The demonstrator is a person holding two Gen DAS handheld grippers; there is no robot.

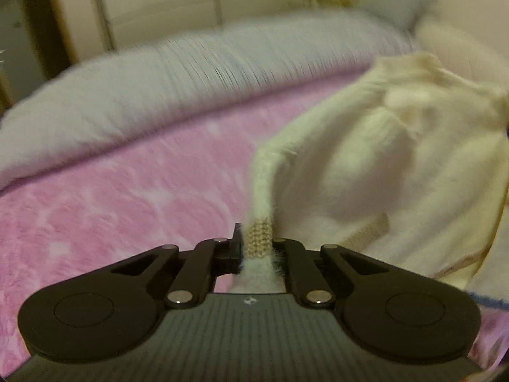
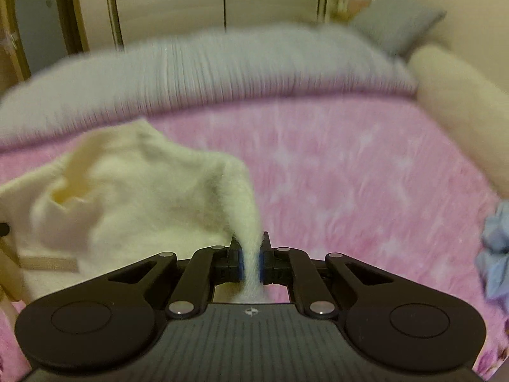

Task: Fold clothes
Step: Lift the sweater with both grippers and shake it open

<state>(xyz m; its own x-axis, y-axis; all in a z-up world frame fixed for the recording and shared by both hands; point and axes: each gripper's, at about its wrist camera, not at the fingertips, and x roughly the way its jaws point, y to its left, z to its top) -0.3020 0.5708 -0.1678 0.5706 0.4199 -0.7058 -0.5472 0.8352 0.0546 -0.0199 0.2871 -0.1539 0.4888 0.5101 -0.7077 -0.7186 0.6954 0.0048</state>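
A fuzzy cream sweater point(image 1: 381, 159) lies on a pink bedspread point(image 1: 127, 207). My left gripper point(image 1: 256, 248) is shut on the sweater where a tan knitted band point(image 1: 257, 235) meets the cream fabric; the cloth rises from the jaws up to the right. In the right wrist view the sweater point(image 2: 136, 191) spreads to the left. My right gripper point(image 2: 251, 261) is shut on a bunched strip of it. Both views are blurred by motion.
A grey ribbed duvet point(image 1: 191, 79) runs along the far side of the bed. A cream bolster point(image 2: 461, 114) and a grey pillow point(image 2: 397, 22) lie at the right. A blue cloth point(image 2: 496, 254) sits at the right edge. Cupboard doors point(image 2: 222, 0) stand behind.
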